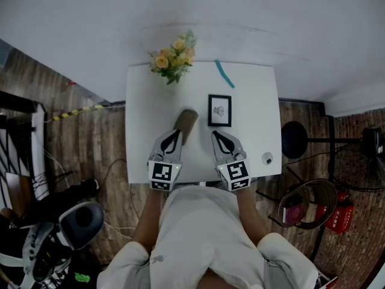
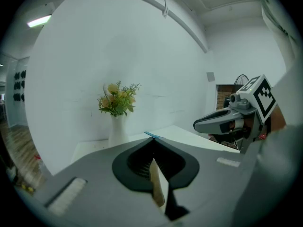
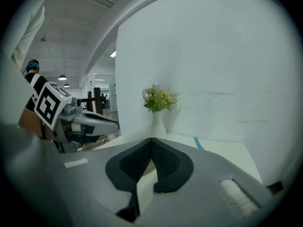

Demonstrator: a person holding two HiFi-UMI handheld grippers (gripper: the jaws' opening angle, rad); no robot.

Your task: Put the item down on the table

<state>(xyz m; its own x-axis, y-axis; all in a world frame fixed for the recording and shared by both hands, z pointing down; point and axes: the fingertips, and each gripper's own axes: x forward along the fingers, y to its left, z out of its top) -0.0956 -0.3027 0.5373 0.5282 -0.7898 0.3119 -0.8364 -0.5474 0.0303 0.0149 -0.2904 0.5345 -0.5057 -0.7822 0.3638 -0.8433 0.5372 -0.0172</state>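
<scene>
A tan cardboard roll [image 1: 187, 120] lies on the white table [image 1: 144, 119], slanting away from me. My left gripper [image 1: 175, 132] hovers at the roll's near end with its jaws shut, tips meeting [image 2: 152, 139]. Through the slot below those tips a sliver of the tan roll [image 2: 157, 186] shows. I cannot tell whether the roll touches the jaws. My right gripper [image 1: 215, 134] hangs beside it, apart from the roll, jaws shut [image 3: 151, 139] and empty. Each gripper shows in the other's view: the right gripper [image 2: 222, 122] and the left gripper [image 3: 90, 122].
A vase of yellow flowers [image 1: 174, 56] stands at the table's far edge, with a teal strip [image 1: 224, 74] to its right. A black-framed picture [image 1: 219, 110] lies mid-table and a small round object [image 1: 267, 158] near the right front corner. A black stool [image 1: 295, 138] stands to the right.
</scene>
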